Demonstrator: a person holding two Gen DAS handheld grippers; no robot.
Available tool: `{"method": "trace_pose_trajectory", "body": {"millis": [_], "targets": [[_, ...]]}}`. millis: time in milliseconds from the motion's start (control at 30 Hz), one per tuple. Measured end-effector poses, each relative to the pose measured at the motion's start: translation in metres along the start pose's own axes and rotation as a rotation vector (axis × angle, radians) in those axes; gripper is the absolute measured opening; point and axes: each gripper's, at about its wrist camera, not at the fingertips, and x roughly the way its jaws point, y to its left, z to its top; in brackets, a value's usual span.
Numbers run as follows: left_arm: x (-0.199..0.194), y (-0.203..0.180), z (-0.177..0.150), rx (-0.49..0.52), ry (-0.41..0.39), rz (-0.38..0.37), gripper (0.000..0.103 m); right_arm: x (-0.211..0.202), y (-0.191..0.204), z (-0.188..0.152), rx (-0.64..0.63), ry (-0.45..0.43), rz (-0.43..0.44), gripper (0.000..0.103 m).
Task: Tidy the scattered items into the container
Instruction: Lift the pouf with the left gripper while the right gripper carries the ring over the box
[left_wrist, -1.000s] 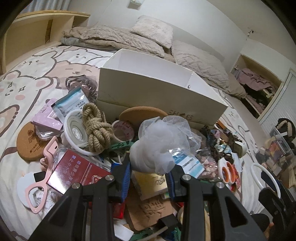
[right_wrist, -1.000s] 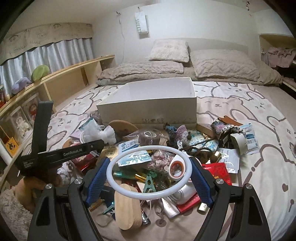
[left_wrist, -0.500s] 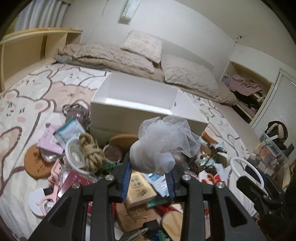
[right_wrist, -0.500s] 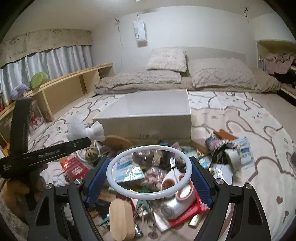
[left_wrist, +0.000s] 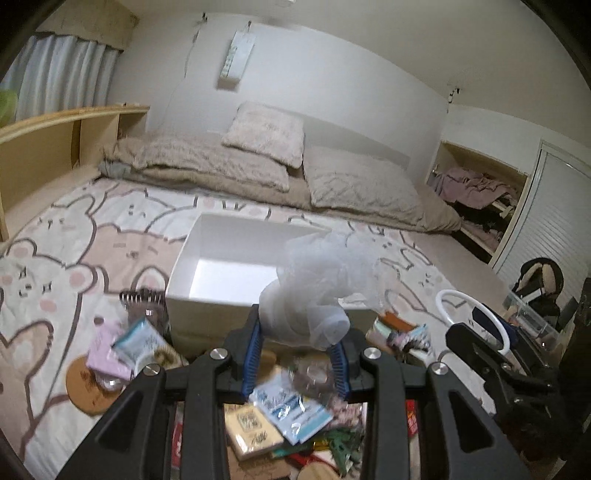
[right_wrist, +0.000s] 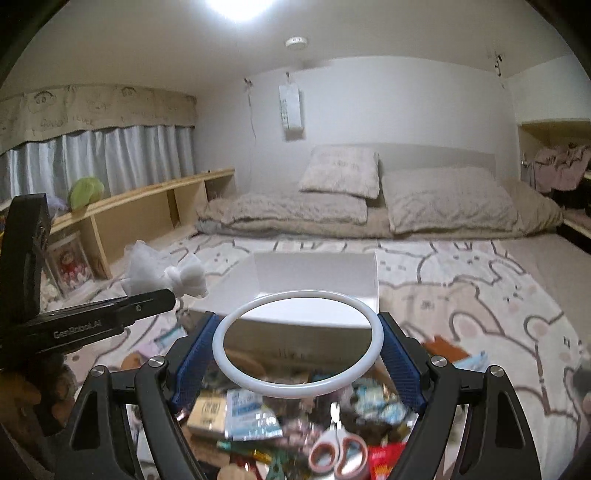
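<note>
**Both tongs loaded above the clutter, white box just beyond**

The left tongs (left_wrist: 297, 352) are clamped tight on a puffy white mesh bath sponge (left_wrist: 317, 291), which bulges up and forward from between the blue pads. The right tongs (right_wrist: 297, 363) stand wide, their blue pads pressing on either side of a round mirror with a white ring frame (right_wrist: 297, 334), held roughly flat. Both are lifted over a scattered pile of small items (right_wrist: 295, 417) on the cartoon-bear bedspread (left_wrist: 92, 236): blue-and-white sachets, a yellowish packet, orange-handled scissors (right_wrist: 338, 456), a round cork coaster (left_wrist: 86, 387) at the left. The open white rectangular cardboard box (left_wrist: 236, 266) sits just beyond the pile, its inside bare. Beige pillows (right_wrist: 447, 203) lie at the far end of the bed.
</note>
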Motion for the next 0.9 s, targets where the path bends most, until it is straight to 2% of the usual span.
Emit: {"method": "trace_pose_trajectory", "body": {"millis": [500, 700, 900], "targets": [[0.019, -0.011, 0.048, 0.022, -0.063, -0.002, 0.033, 0.021, -0.006, 0.071, -0.041, -0.133, 0.013, 0.085], [0.034, -0.011, 0.063, 0.036, -0.079, 0.017, 0.033, 0.042, -0.011, 0.086, -0.027, -0.140, 0.017, 0.085], [0.060, 0.002, 0.066, 0.019, -0.062, 0.053, 0.033, 0.070, -0.021, 0.080, 0.004, -0.104, 0.017, 0.085]]}}
